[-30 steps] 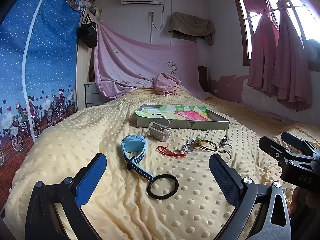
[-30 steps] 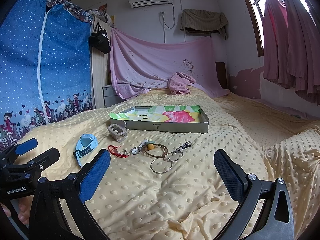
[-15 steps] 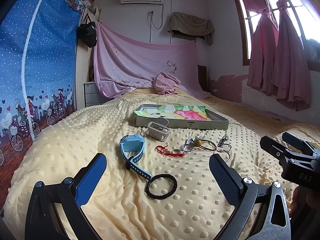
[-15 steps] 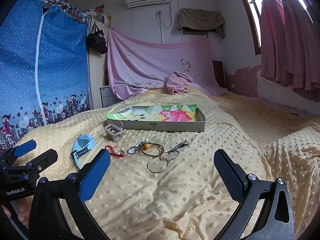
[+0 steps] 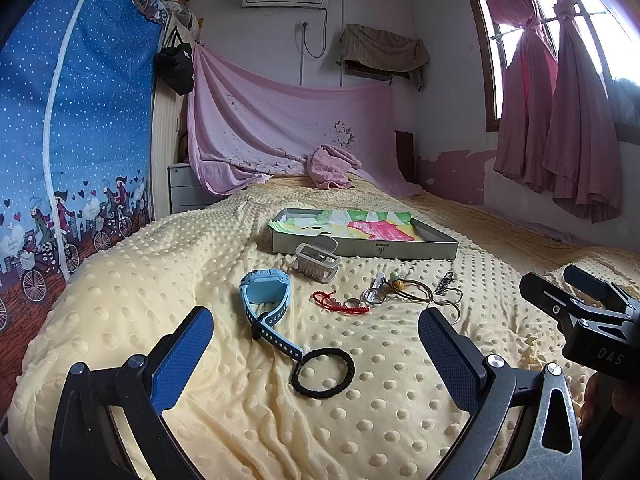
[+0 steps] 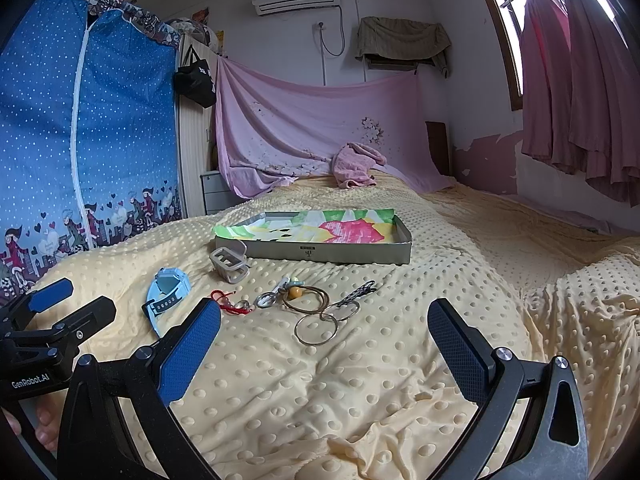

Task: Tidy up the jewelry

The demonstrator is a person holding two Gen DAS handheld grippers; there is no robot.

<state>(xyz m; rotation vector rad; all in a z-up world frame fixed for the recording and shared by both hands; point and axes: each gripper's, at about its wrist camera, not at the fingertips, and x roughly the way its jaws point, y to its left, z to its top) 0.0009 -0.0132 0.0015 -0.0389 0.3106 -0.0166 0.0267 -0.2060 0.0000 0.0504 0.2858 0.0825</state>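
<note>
Jewelry lies loose on a yellow dotted blanket. A blue watch, a black braided band, a red cord bracelet, a beige hair claw, brown hair ties and silver rings lie before a grey tray lined with colourful paper. My left gripper is open above the black band. My right gripper is open just short of a large silver ring; the watch and tray show there too.
A blue dotted wardrobe cover stands on the left. Pink cloth hangs behind the bed, with a crumpled pink towel at its head. Pink curtains frame the window on the right. A hand holds the left gripper.
Both grippers have drifted slightly, so the items shift a little in each view. Nothing on the blanket has moved and both grippers stay open.
</note>
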